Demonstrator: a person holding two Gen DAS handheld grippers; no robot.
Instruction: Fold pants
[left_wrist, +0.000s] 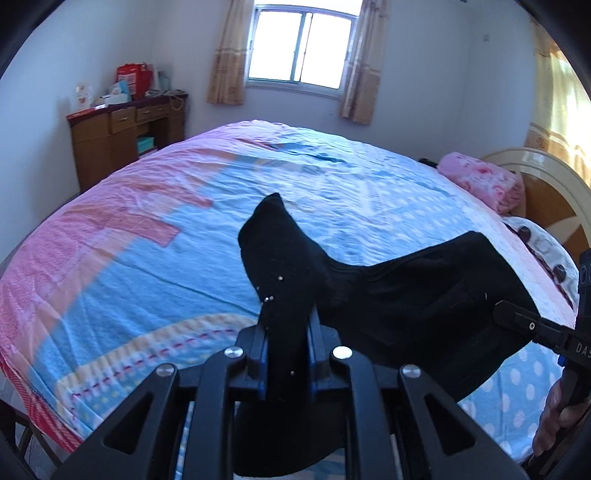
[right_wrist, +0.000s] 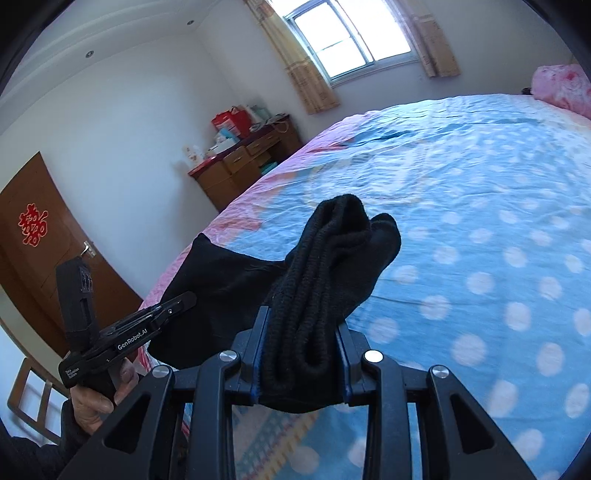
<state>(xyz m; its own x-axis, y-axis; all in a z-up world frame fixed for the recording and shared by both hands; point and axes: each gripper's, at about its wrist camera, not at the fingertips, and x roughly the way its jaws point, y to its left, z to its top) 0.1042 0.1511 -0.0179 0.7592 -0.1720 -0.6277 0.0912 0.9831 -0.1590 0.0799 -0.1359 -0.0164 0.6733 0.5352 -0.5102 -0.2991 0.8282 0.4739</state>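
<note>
The black pants hang in the air above the bed, stretched between both grippers. My left gripper is shut on one bunched end of the pants. My right gripper is shut on the other end, a thick gathered roll of black fabric. In the left wrist view the right gripper shows at the right edge, gripping the cloth. In the right wrist view the left gripper shows at the left with the pants draped from it. The lower part of the pants is hidden behind the grippers.
The bed has a blue and pink patterned sheet. A pink folded blanket lies near the headboard. A wooden desk with boxes stands by the far wall under a window. A brown door is at left.
</note>
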